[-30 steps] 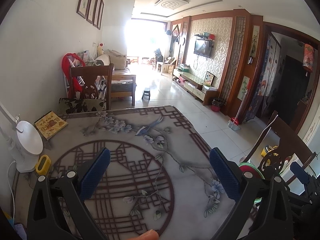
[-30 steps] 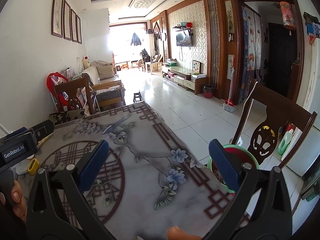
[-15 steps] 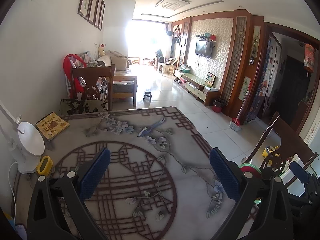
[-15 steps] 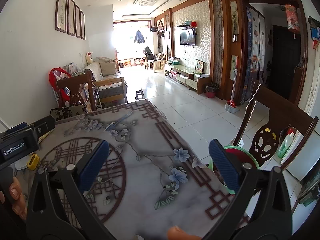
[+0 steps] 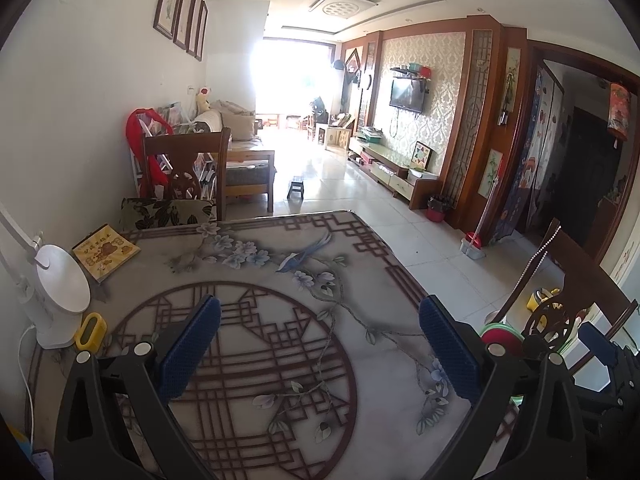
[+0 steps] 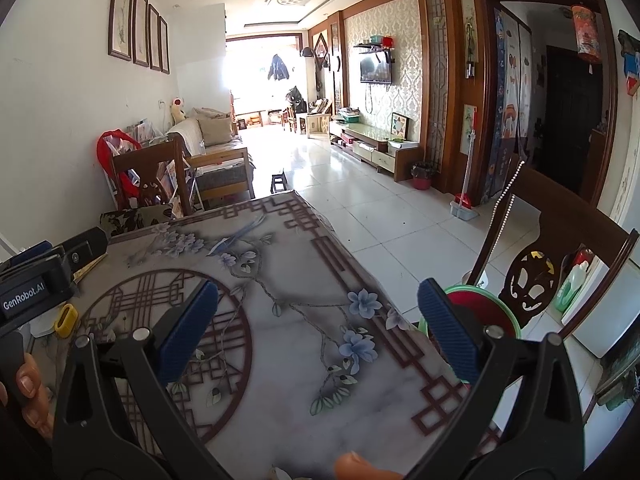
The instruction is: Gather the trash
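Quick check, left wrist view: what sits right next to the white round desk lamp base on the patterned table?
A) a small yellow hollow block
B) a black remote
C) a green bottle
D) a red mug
A: the small yellow hollow block stands against the foot of the white round desk lamp base on the patterned table; no mug, bottle or remote shows there.

Left gripper (image 5: 320,344) hovering over patterned table (image 5: 280,360), jaws spread wide, nothing between; white lamp (image 5: 56,300), yellow book (image 5: 106,252) lying far left.
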`<control>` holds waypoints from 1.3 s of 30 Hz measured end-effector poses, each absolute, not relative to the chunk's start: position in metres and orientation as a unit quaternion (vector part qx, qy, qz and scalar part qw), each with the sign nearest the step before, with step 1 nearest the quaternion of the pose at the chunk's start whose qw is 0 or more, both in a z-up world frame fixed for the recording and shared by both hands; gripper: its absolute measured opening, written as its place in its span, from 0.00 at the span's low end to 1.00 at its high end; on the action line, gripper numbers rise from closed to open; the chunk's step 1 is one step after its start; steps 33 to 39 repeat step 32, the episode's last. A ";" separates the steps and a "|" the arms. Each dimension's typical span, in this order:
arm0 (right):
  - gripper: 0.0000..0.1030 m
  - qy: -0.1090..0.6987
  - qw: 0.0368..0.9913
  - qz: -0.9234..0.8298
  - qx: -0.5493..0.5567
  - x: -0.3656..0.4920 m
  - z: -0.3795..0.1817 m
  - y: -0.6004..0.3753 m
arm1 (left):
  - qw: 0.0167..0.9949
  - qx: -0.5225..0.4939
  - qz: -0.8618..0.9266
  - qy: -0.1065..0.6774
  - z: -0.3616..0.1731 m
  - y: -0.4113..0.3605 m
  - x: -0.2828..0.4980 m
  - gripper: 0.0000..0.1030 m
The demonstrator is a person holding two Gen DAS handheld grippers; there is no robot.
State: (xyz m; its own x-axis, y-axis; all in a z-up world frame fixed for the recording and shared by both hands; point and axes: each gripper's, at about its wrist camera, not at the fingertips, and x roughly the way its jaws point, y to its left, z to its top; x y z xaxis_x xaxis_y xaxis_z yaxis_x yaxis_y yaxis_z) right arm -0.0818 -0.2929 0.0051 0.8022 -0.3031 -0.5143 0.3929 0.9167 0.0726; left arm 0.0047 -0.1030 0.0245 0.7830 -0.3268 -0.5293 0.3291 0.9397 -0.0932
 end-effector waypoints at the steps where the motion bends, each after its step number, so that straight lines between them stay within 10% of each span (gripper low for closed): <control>1: 0.96 0.255 0.945 -0.184 0.088 -0.081 0.005 -0.293 | 0.944 0.002 -0.174 0.280 0.025 -0.103 0.005 0.92; 39: 0.96 0.356 0.923 -0.137 0.058 -0.008 -0.071 -0.278 | 0.921 0.044 -0.020 0.387 -0.077 -0.008 0.076 0.92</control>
